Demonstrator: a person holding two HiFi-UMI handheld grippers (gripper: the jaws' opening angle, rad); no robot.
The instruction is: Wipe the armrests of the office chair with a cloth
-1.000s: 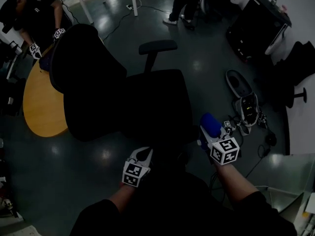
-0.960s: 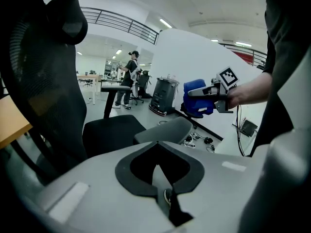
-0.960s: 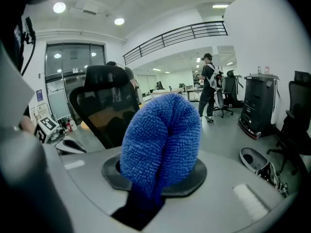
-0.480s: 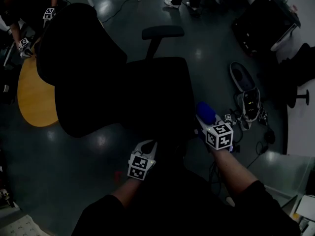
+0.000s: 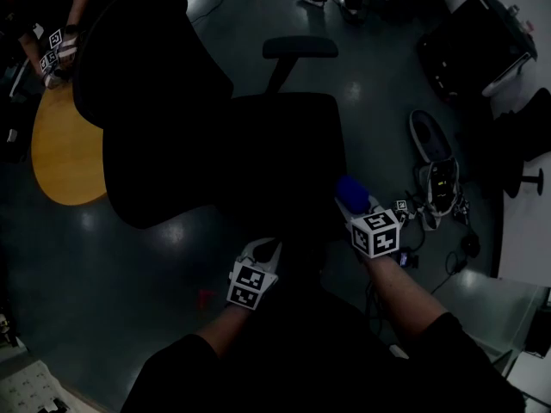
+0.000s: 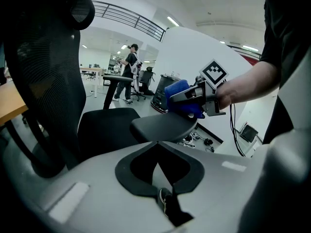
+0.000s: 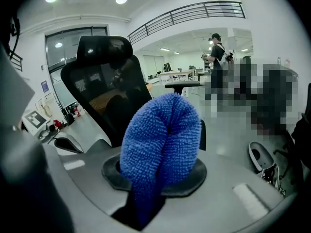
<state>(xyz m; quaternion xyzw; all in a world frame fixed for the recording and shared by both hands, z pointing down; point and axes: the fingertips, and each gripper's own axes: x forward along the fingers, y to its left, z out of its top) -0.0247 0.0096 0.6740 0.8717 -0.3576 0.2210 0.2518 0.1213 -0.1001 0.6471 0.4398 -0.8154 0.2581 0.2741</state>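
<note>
Dark, glossy office floor [image 5: 172, 231] spreads around a black chair [image 5: 258, 162] seen steeply from above, with a round wooden table [image 5: 65, 162] off to the left and cables and gear to the right. The right gripper [image 5: 360, 209] is clamped on a folded blue cloth [image 7: 160, 149], which bulges well out past its jaws. From the left gripper view, the cloth sits at the outer end of the near armrest [image 6: 163, 125], touching its top or just over it; I cannot tell which. The left gripper [image 5: 260, 255] hangs low beside the seat's near edge, its jaws pressed together with nothing between them, and it plays no part in the wiping at this moment. The far armrest [image 5: 300, 47] stands on the other side of the seat, well apart from both grippers. My reading is that the near armrest is the one being worked on, with the cloth at one end of the pad, so a pass along its length looks due. Nothing on either pad shows what has been wiped, but with the cloth on this side, the far armrest likely remains to be done.
</note>
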